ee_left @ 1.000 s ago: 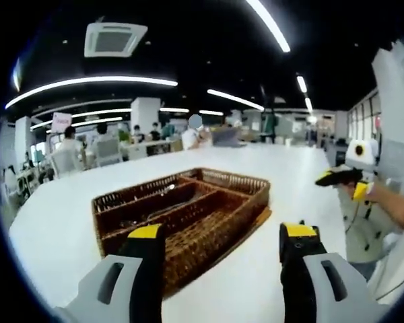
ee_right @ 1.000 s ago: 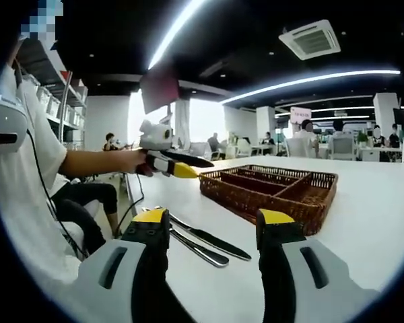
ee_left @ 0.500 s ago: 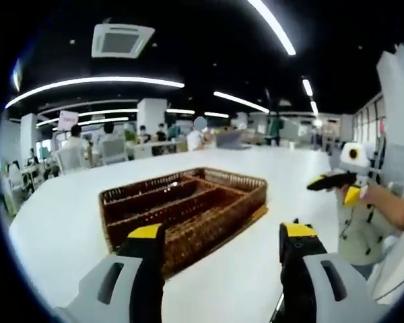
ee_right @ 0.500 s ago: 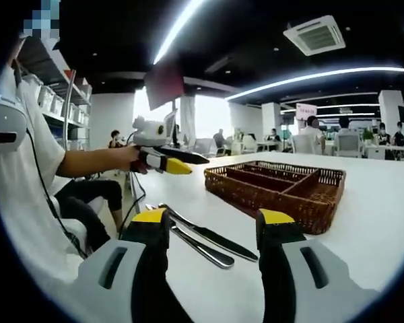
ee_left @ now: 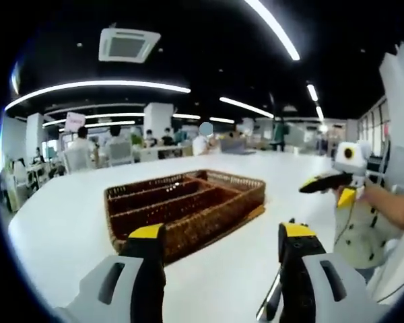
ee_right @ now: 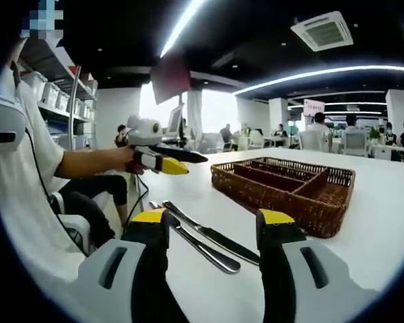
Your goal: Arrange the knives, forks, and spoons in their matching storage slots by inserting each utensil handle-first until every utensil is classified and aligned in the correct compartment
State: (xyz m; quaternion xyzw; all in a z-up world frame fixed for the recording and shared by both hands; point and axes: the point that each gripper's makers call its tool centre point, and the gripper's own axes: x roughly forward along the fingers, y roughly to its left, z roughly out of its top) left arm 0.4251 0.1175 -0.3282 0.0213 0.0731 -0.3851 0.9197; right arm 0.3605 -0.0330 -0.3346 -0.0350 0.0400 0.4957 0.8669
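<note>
Wicker tray (ee_right: pixel 303 202) mid-table; knives (ee_right: pixel 209 235) near the table edge.

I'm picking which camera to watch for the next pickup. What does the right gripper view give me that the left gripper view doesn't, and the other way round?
Right gripper view: the loose utensils lie full length on the table, just ahead of the open right tongs, with the left tongs held out beyond them.

Left gripper view: it looks down from higher into the wicker tray's slots, with one utensil tip at the bottom edge.

Both: the tray, the white table, and both tongs, open and empty.
</note>
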